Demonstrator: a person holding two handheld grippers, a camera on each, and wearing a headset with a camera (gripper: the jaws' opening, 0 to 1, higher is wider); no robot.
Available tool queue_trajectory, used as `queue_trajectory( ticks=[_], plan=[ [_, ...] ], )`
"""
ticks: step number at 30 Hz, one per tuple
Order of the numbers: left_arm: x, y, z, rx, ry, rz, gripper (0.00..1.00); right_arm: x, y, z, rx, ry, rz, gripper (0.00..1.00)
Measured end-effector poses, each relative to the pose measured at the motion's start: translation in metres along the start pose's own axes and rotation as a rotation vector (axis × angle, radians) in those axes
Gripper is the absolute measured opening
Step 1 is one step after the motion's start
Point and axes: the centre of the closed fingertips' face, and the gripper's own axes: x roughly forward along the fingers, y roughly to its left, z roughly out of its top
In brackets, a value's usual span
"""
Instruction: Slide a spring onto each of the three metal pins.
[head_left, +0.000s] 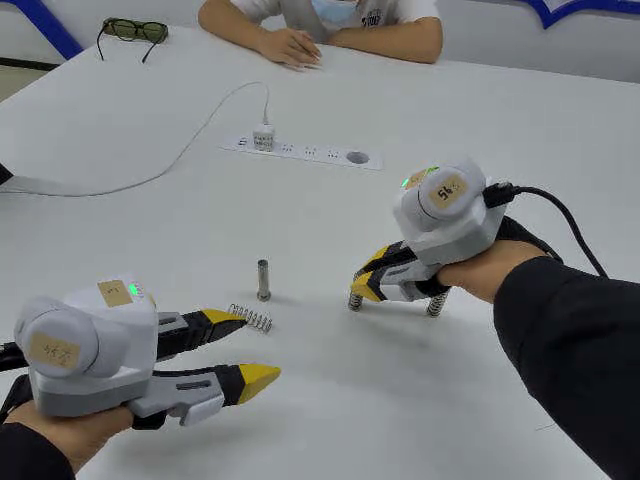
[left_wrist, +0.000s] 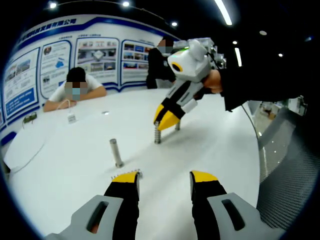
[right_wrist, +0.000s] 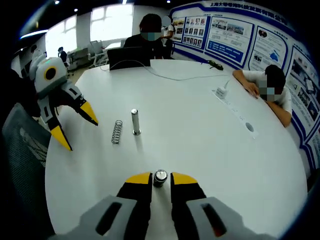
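A bare metal pin (head_left: 263, 280) (right_wrist: 135, 121) stands upright mid-table, with a loose spring (head_left: 250, 317) (right_wrist: 117, 132) lying flat just beside it. My left gripper (head_left: 245, 347) (left_wrist: 164, 177) is open, its upper yellow tip next to that spring and nothing between the jaws. To the right, my right gripper (head_left: 362, 287) (right_wrist: 160, 176) is shut around the top of a pin wearing a spring (head_left: 355, 300) (left_wrist: 157, 135). Another pin with a spring (head_left: 436, 304) stands behind it, under the hand.
A white power strip (head_left: 300, 152) with a plug and cable lies further back. Dark glasses (head_left: 133, 30) rest at the far left. A person's arms (head_left: 300, 45) lie on the far side of the white table (head_left: 500, 120).
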Motion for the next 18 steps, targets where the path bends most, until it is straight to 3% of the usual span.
queue_trajectory(
  ticks=[11, 18],
  plan=[
    [-0.001, 0.001, 0.002, 0.002, -0.001, 0.005, 0.41, -0.005, 0.002, -0.004, 0.005, -0.006, -0.01, 0.17],
    [-0.002, 0.003, 0.001, 0.001, -0.002, 0.01, 0.41, -0.008, 0.007, -0.018, 0.029, 0.003, -0.01, 0.17]
  ],
)
